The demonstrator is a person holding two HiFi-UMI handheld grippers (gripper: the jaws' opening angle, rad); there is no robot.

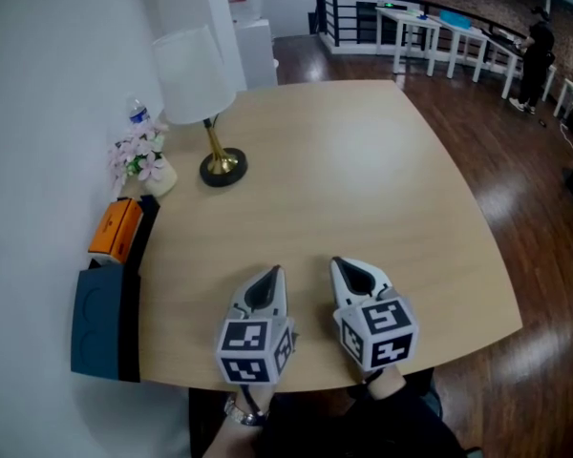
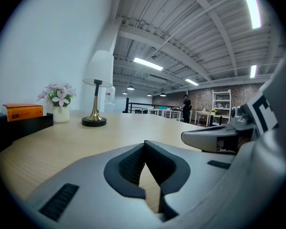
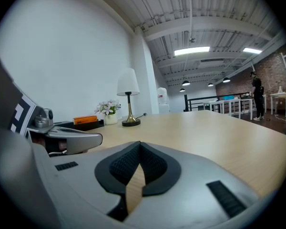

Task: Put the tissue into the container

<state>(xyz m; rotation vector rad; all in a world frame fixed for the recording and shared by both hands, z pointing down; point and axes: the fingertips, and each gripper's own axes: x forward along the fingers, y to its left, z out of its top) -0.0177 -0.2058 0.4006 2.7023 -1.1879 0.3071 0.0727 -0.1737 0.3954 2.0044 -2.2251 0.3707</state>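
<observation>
No loose tissue shows in any view. An orange box (image 1: 115, 229) lies on a black tray-like holder (image 1: 145, 227) at the table's left edge, with a dark blue container (image 1: 95, 321) nearer me beside it. My left gripper (image 1: 272, 275) and right gripper (image 1: 338, 264) hover side by side over the table's near edge, well right of these. Both are shut with nothing between the jaws. The left gripper view has its own closed tips (image 2: 144, 145) and the orange box (image 2: 23, 111) far left. The right gripper view has closed tips (image 3: 139, 145).
A white-shaded lamp (image 1: 215, 165) with a brass stem and a small vase of pink flowers (image 1: 145, 165) stand at the back left by the wall. A water bottle (image 1: 138, 113) is behind them. The round-cornered wooden table (image 1: 363, 179) drops to a wooden floor on the right.
</observation>
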